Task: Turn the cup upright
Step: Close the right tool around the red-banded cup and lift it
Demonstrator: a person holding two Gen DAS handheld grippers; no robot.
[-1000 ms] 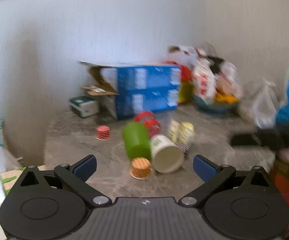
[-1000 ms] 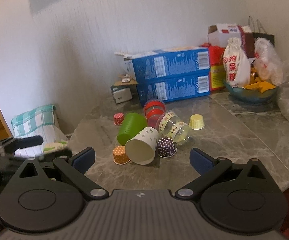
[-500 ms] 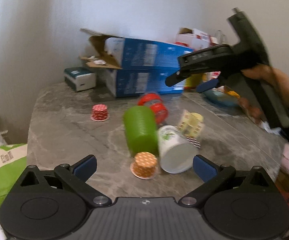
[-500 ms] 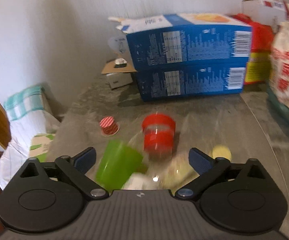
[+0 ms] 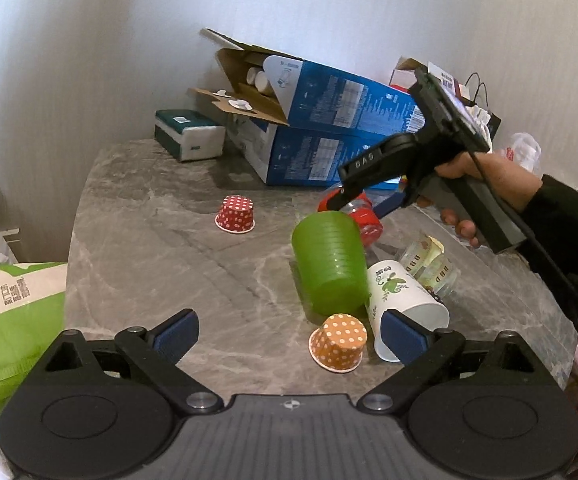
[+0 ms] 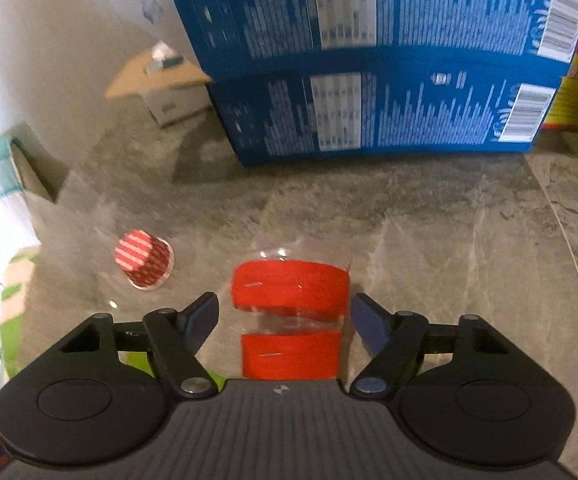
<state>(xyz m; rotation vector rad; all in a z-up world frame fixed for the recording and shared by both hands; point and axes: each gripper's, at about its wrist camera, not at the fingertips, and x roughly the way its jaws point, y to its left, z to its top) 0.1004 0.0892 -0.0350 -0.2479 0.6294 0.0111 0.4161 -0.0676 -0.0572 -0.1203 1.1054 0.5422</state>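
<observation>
A clear cup with red bands (image 6: 289, 300) lies on its side on the grey marble table (image 6: 429, 232); my right gripper (image 6: 285, 312) is open with a finger on either side of it, not touching. In the left wrist view the same cup (image 5: 363, 220) lies behind a green cup (image 5: 329, 264) on its side, under the right gripper (image 5: 363, 204). A white paper cup (image 5: 405, 304) and a clear labelled cup (image 5: 429, 260) also lie on their sides. My left gripper (image 5: 289, 330) is open and empty near the front edge.
Small cupcake liners stand upside down: orange dotted (image 5: 339, 342), red dotted (image 5: 235, 214), also seen in the right wrist view (image 6: 143, 258). Two stacked blue boxes (image 6: 369, 80) and a tissue pack (image 5: 189, 134) stand at the back wall. A green bag (image 5: 13, 312) hangs left of the table.
My right gripper has moved forward and down over the cluster until its open fingers straddle the red-banded cup. My left gripper has drawn closer and higher, still open.
</observation>
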